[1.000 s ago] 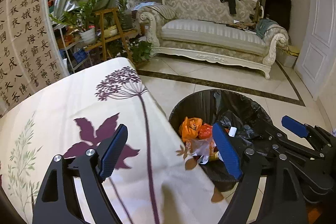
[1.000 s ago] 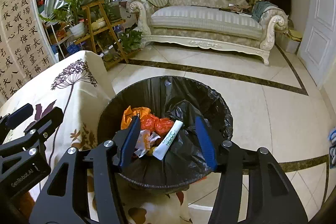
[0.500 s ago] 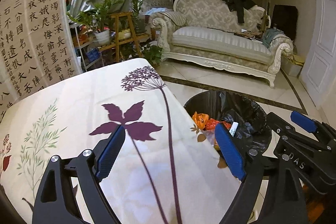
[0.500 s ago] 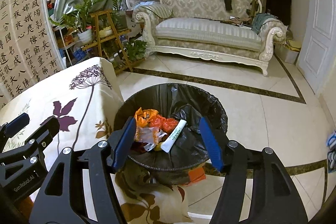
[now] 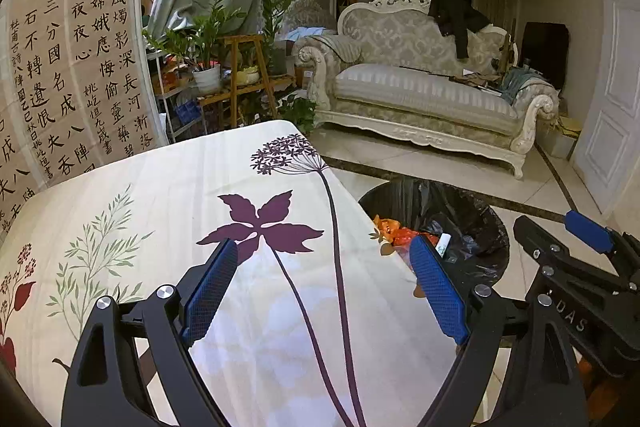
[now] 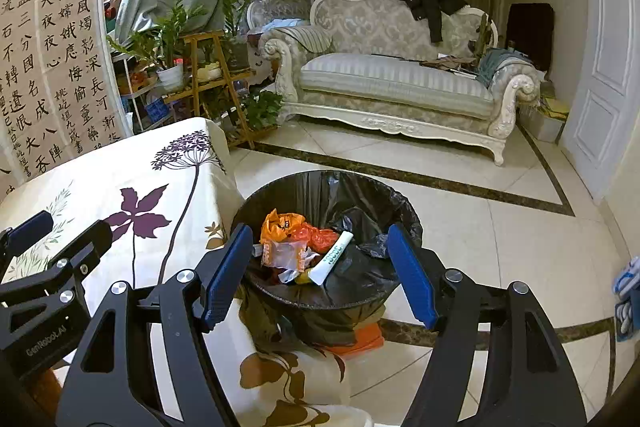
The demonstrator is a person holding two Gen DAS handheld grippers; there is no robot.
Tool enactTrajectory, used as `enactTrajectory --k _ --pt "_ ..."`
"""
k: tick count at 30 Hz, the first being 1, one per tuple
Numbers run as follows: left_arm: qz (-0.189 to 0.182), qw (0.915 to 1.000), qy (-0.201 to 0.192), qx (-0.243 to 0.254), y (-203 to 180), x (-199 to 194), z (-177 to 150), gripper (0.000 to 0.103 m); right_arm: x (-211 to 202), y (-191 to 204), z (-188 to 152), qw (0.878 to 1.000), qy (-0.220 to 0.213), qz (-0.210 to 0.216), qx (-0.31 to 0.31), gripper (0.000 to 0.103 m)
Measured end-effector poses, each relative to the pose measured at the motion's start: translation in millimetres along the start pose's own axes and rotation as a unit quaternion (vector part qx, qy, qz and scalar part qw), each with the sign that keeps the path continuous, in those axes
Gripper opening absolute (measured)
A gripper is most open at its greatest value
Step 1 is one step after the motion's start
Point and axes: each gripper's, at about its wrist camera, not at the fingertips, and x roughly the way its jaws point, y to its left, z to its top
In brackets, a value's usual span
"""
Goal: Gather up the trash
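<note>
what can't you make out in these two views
- Bin base: in the right wrist view the tablecloth and the right tool cover it.
- Bin's near side: in the left wrist view the table edge hides it.
- Tube label: too small to read.
- Trash under the orange bag: buried.
- Blue thing on the floor: cut off by the right edge.

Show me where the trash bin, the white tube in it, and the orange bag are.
trash bin [image 6: 404, 205]: right wrist view, on the far right rim of the black liner.
white tube [image 6: 335, 257]: right wrist view, on the middle of its body.
orange bag [image 6: 280, 221]: right wrist view, on its crumpled top.
</note>
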Motion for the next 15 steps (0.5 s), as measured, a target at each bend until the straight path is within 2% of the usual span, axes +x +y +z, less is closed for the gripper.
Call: enactTrajectory --k 15 --pt "0.001 1.0 -0.005 0.0 2.0 -6.5 -2.2 0.085 -5.6 0.1 -2.0 1.0 -0.001 -0.002 0.002 0.07"
